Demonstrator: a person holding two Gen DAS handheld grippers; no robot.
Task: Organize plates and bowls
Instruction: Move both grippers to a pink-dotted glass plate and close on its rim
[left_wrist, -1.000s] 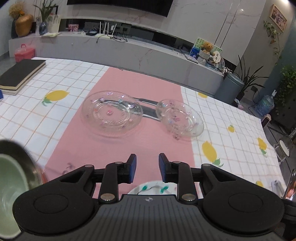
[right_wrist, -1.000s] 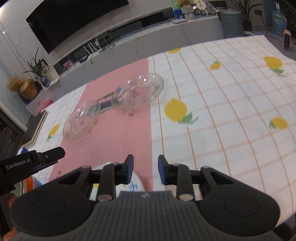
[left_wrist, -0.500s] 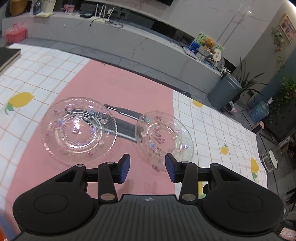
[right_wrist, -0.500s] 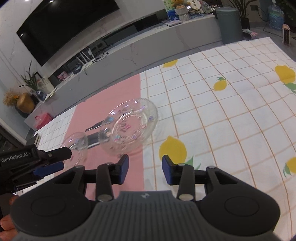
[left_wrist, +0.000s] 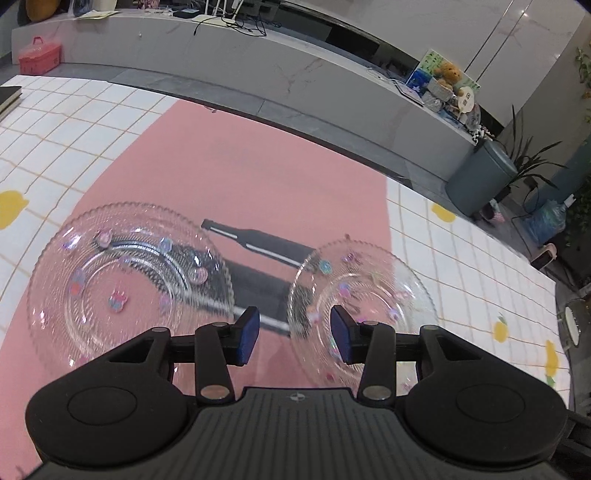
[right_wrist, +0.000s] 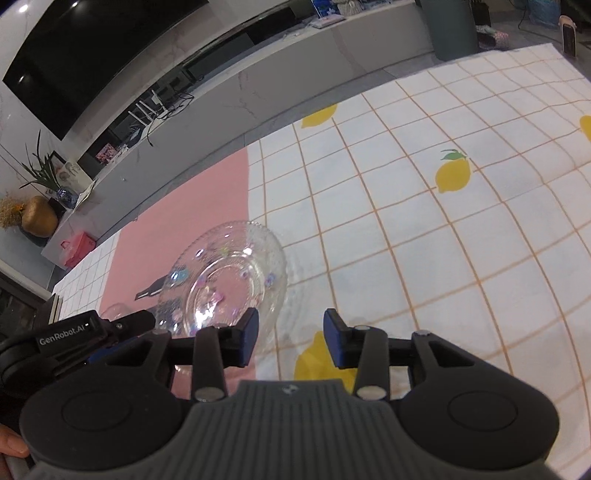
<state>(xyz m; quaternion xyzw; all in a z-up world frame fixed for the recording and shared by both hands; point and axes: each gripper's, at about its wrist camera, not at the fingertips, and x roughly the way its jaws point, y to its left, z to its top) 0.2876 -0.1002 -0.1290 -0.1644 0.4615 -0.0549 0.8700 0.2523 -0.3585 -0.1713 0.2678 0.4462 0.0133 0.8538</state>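
Two clear glass plates with small coloured decals lie on the pink strip of the tablecloth. The larger plate is on the left, the smaller plate on the right. My left gripper is open, low over the gap between them, with the smaller plate's left rim between its fingers and untouched. In the right wrist view the smaller plate lies just ahead. My right gripper is open at its right rim, and the left gripper shows at its other side.
A flat black object with silver stripes lies under and between the plates. White checked cloth with lemons spreads to the right. Beyond the table's far edge run a grey bench and a grey bin. A dark book is far left.
Both grippers have moved forward and down toward the glass plates, which now look larger and closer. Both pairs of jaws have widened. The green bowl at the left edge is out of view.
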